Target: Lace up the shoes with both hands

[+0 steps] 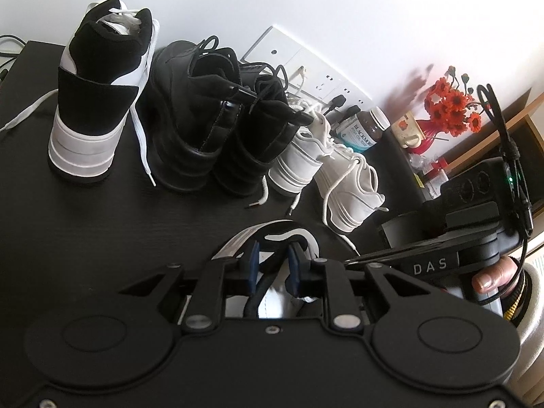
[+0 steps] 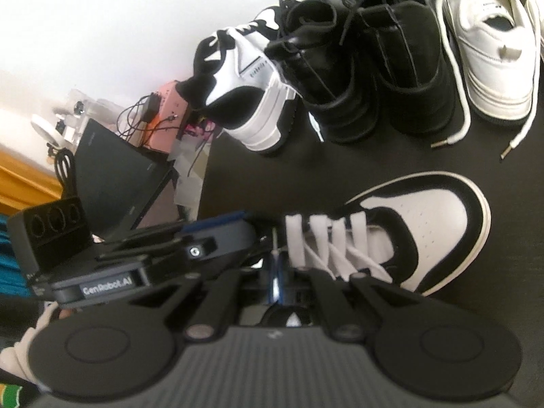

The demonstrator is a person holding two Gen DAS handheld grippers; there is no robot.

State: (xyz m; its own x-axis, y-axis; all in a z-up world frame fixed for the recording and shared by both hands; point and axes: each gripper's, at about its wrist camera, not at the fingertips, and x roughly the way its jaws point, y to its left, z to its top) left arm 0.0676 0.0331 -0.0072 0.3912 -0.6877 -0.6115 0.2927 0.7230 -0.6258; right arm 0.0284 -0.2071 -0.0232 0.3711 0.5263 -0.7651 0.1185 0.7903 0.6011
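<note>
A black-and-white sneaker (image 2: 425,217) lies on the dark table (image 1: 85,238) with its toe pointing away, and white laces (image 2: 326,234) cross its front. In the left wrist view my left gripper (image 1: 274,261) has its blue pads narrowly apart on the sneaker's black upper (image 1: 282,234). In the right wrist view it reaches in from the left (image 2: 244,234) to the lace rows. My right gripper (image 2: 275,265) is shut beside those rows, with a thin white lace end (image 2: 274,238) sticking up from its pads. The same gripper (image 1: 353,260) shows at the right of the left wrist view.
Behind stand the matching sneaker (image 1: 98,95), a pair of black boots (image 1: 210,122) and a pair of white sneakers (image 1: 340,176) with loose laces. A brown bottle (image 1: 367,129) and red flowers (image 1: 452,102) sit at the right; a dark slab (image 2: 115,176) and pink box (image 2: 166,108) lie off the left edge.
</note>
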